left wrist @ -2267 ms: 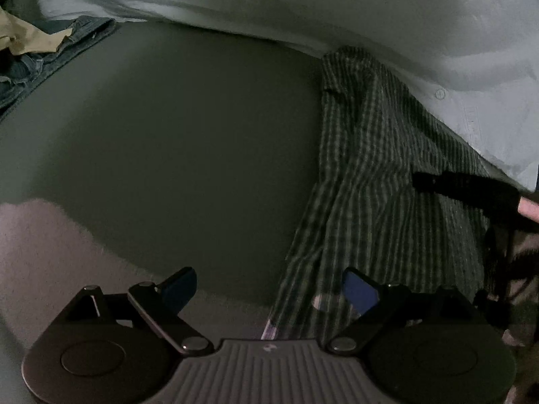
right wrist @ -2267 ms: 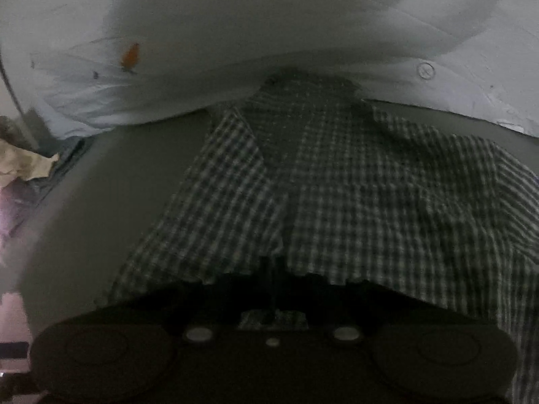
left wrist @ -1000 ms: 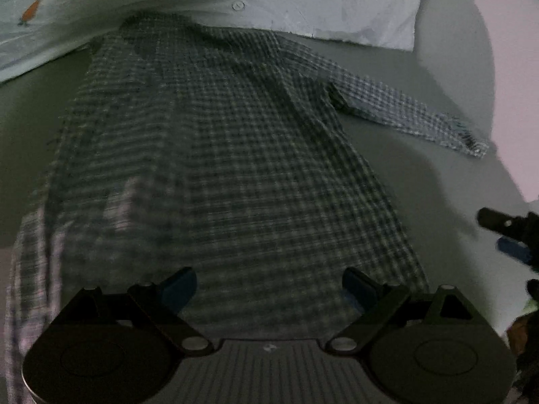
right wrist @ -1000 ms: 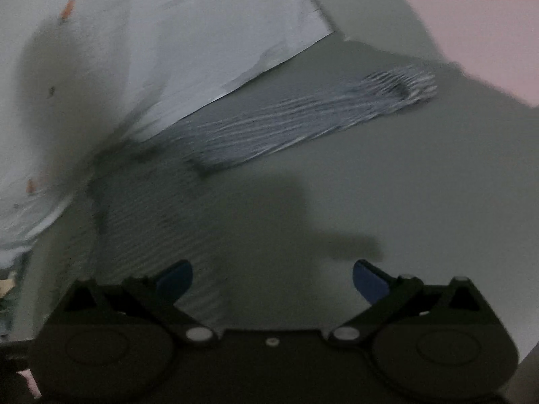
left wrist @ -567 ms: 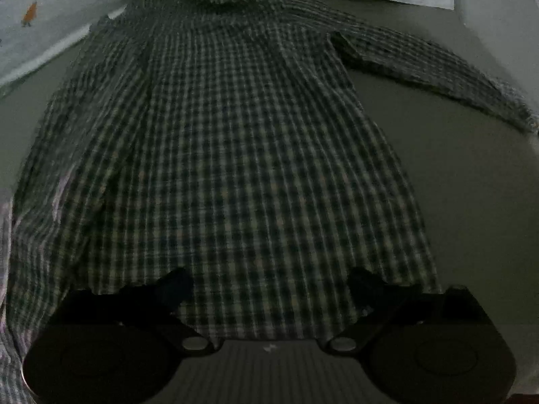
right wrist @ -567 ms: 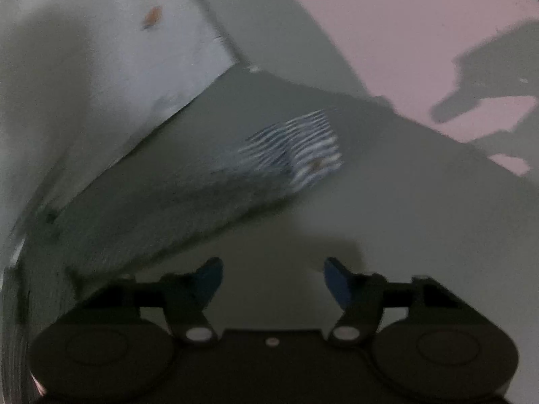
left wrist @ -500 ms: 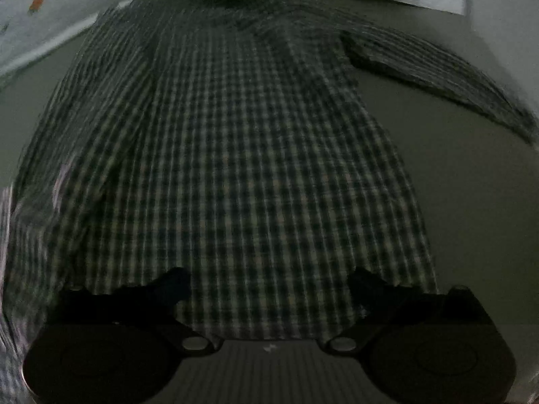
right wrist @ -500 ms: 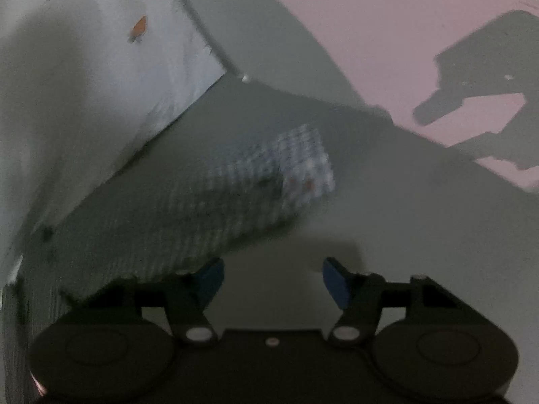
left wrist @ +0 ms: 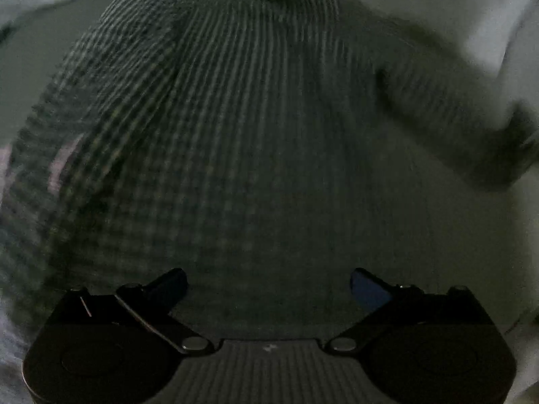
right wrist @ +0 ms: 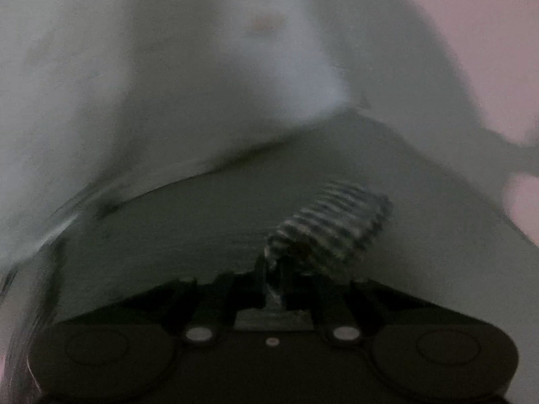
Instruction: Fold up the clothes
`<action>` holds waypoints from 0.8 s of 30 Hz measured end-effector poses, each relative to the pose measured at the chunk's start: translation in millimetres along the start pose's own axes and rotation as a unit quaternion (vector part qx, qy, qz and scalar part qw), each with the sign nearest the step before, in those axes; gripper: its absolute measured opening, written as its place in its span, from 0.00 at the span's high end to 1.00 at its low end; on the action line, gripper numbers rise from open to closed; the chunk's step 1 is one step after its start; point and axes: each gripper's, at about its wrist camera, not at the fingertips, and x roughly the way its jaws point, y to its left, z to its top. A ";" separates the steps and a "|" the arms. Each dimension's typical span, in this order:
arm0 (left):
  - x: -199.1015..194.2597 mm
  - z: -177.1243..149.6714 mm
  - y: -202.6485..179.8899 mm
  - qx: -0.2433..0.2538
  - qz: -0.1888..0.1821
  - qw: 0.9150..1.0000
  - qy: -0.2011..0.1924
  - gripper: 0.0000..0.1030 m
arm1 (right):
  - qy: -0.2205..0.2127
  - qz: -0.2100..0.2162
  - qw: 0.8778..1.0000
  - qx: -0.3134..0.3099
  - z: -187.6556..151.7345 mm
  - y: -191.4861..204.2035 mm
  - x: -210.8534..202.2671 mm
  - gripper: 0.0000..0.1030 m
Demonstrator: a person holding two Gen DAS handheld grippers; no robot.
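A grey-green bed surface point(right wrist: 202, 229) is being covered by a checked shirt point(left wrist: 242, 141) spread flat, with a white sheet point(right wrist: 168, 77) lying beyond it. The left gripper point(left wrist: 269, 286) is being held wide open above the shirt's lower part, nothing between its jaws. The shirt's cuff point(right wrist: 333, 225) is being gripped by the right gripper point(right wrist: 278, 279), whose jaws have just been closing on it
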 end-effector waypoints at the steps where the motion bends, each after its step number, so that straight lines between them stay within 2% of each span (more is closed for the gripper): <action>1: -5.5 4.5 -0.4 -0.014 -0.026 1.000 -0.010 0.01 | 0.005 0.028 0.999 -0.035 -4.9 18.1 -2.3 0.93; 4: -23.1 21.3 -8.0 -0.048 -0.107 0.992 -0.041 0.01 | 0.035 0.111 0.988 -0.097 -27.6 64.6 -3.7 0.93; 8: -30.5 42.1 -27.9 -0.043 -0.153 0.986 -0.044 0.00 | 0.086 0.168 0.974 -0.126 -56.3 106.0 0.2 0.93; 11: -13.3 48.3 -46.0 -0.005 -0.112 0.993 -0.029 0.00 | 0.097 0.190 0.965 -0.150 -67.8 127.1 -5.6 0.93; 13: 2.9 47.8 -53.0 0.005 -0.108 0.994 -0.011 0.01 | 0.097 0.195 0.961 -0.168 -72.9 134.3 -6.6 0.93; 15: 14.9 45.2 -55.2 0.004 -0.090 0.996 0.004 0.14 | 0.094 0.196 0.959 -0.183 -77.8 137.1 -5.7 0.93; 16: 18.2 43.8 -54.6 -0.007 -0.082 0.997 0.010 0.41 | 0.094 0.196 0.959 -0.184 -78.9 136.7 -4.8 0.93; 17: 21.5 42.3 -54.1 -0.018 -0.075 0.997 0.017 0.57 | 0.098 0.194 0.959 -0.180 -78.6 135.4 -4.5 0.93; 19: 16.5 40.2 -49.2 -0.038 -0.073 0.997 0.010 0.71 | 0.106 0.193 0.961 -0.167 -68.8 132.8 -1.3 0.93; 21: 2.1 39.1 -41.4 -0.055 -0.082 0.995 -0.012 0.74 | 0.107 0.194 0.962 -0.160 -61.9 131.2 -10.0 0.88; 22: -7.6 41.3 -37.4 -0.055 -0.081 0.995 -0.030 0.76 | 0.106 0.196 0.962 -0.158 -58.4 132.8 -13.7 0.81; 23: -14.2 43.8 -33.7 -0.057 -0.082 0.994 -0.042 0.77 | 0.103 0.196 0.963 -0.151 -57.7 132.9 -18.8 0.73; 24: -21.6 45.6 -29.0 -0.063 -0.088 0.993 -0.052 0.77 | 0.099 0.195 0.965 -0.144 -57.8 132.5 -24.4 0.55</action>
